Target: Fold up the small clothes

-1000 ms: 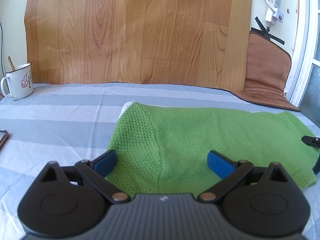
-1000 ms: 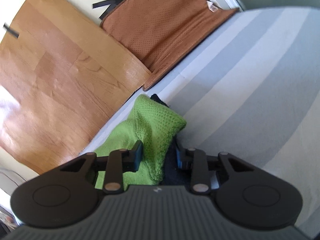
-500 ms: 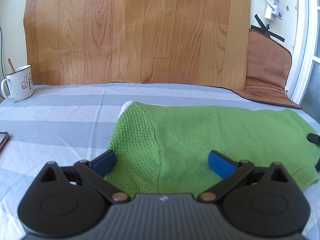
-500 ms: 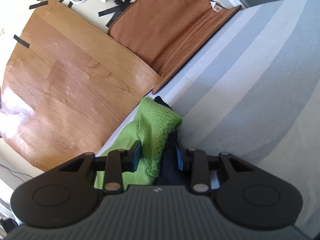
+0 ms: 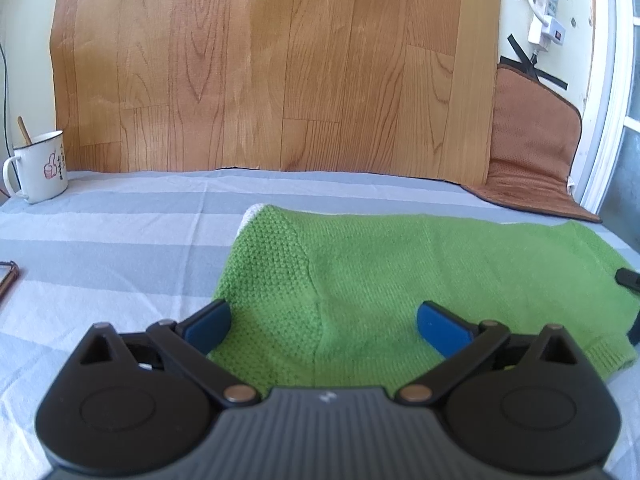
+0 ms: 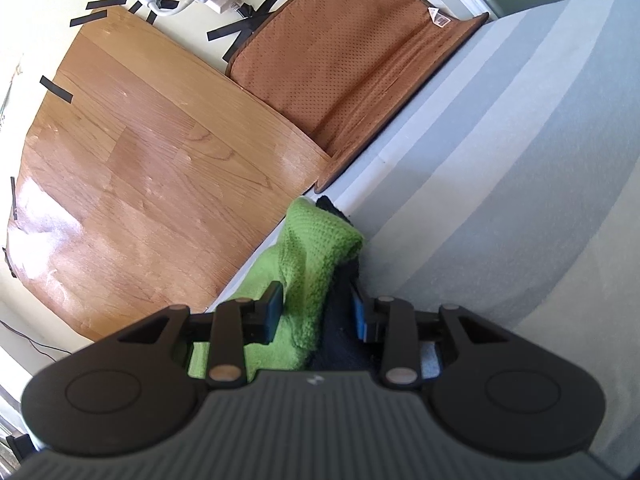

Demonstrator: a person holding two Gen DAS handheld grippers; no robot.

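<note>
Striped bedsheet (image 5: 120, 240), lower frame: green sweater (image 5: 400, 280) flat. Left gripper (image 5: 324, 320) wide, idle. Right gripper (image 6: 316, 312) pinching sweater (image 6: 316, 248) edge; your pull may slip thick knit, dragging fold askew.

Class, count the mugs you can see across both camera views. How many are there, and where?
1. A white enamel mug stands at the far left of the striped cloth, against the wood-pattern board. Others may lie outside view.
</note>
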